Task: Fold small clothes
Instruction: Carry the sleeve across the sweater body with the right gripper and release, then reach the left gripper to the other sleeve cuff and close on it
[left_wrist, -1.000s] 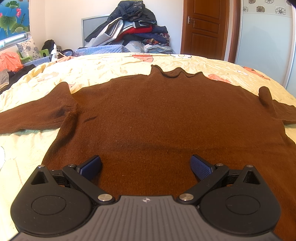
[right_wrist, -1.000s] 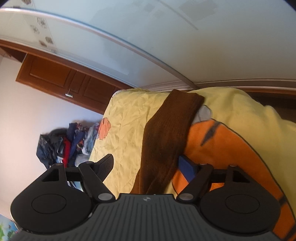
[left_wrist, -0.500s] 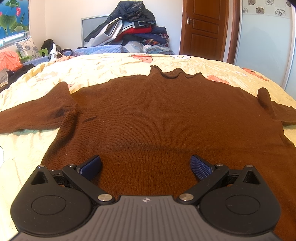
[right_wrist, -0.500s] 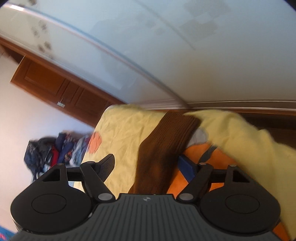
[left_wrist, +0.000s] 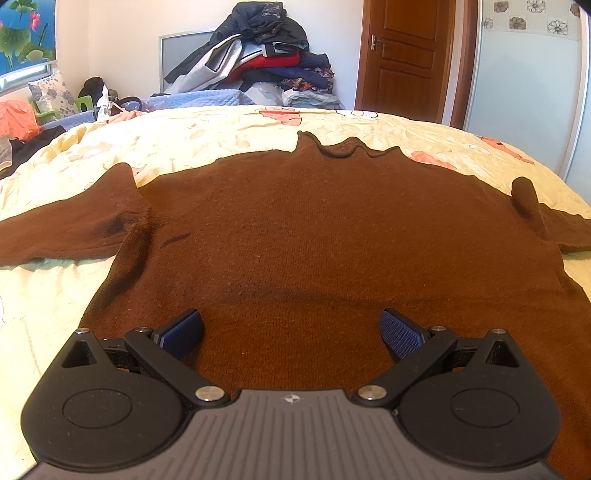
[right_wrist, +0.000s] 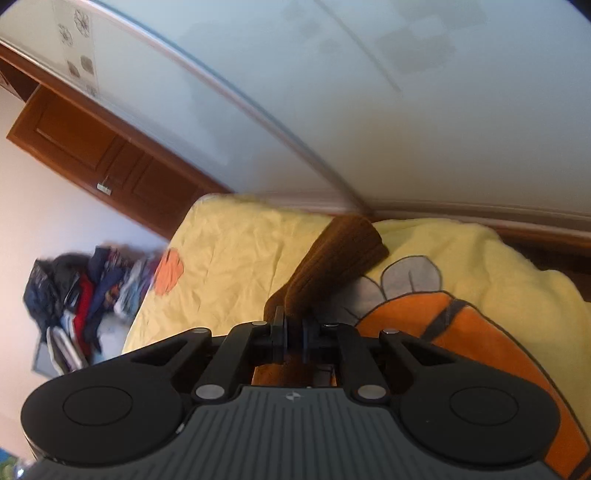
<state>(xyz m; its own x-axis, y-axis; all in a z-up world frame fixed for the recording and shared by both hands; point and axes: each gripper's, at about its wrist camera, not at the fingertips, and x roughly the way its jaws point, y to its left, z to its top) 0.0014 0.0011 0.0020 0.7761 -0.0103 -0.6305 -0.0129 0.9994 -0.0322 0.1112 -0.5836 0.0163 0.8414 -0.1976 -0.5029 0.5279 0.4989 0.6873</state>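
Right wrist view: sleeve newly pinched

Right gripper: jaws, spread half a second ago, now clamped on the sleeve of the brown sweater, cuff beyond on the yellow bedspread. Fold likely begins here.
Left gripper: unchanged, spread wide over the hem, body flat, collar far

No words, brand names or numbers can be read in either view; the one sign is a small pale round emblem, too small to make out, on the ribbed grey housing of the left gripper and of the right gripper.
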